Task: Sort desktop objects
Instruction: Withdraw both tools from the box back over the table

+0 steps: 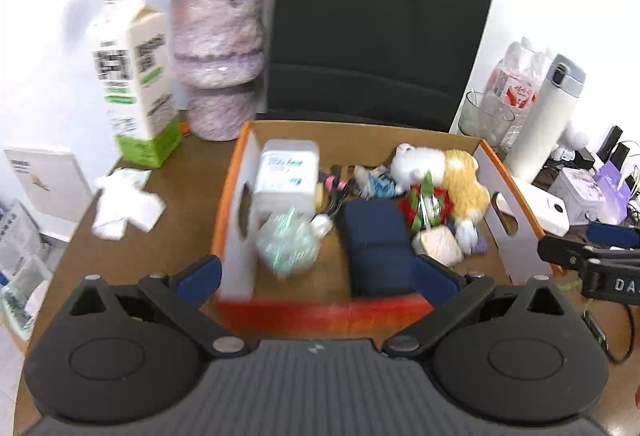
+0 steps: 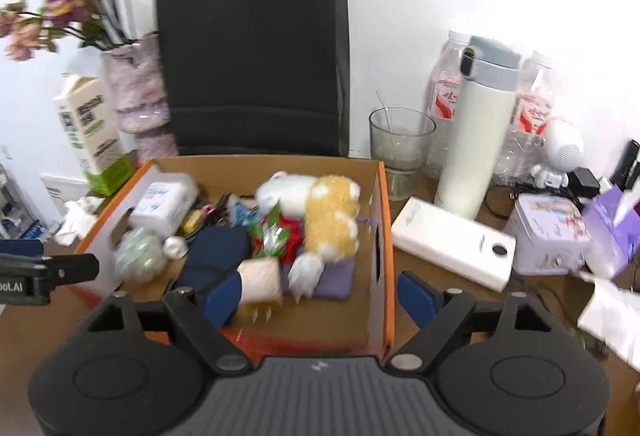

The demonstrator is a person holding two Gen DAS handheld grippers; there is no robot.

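- Left gripper (image 1: 318, 278) stood with its blue-padded fingers (image 1: 200, 278) spread wide, nothing held — the near left corner of the orange-rimmed open cardboard box (image 1: 230, 236) sat between them.
- Right gripper (image 2: 320, 296) also gaped, empty; the box's right wall (image 2: 380, 256) lay between its fingers.
- Ahead of both fingertips, inside the box: a navy blue fabric pouch (image 1: 376, 248), a white-and-yellow plush toy (image 1: 440, 175) and a white plastic tub (image 1: 286, 175).
- Beyond the right finger, outside the box, a white rectangular power bank (image 2: 452, 248) lay on the brown desk (image 2: 420, 300).
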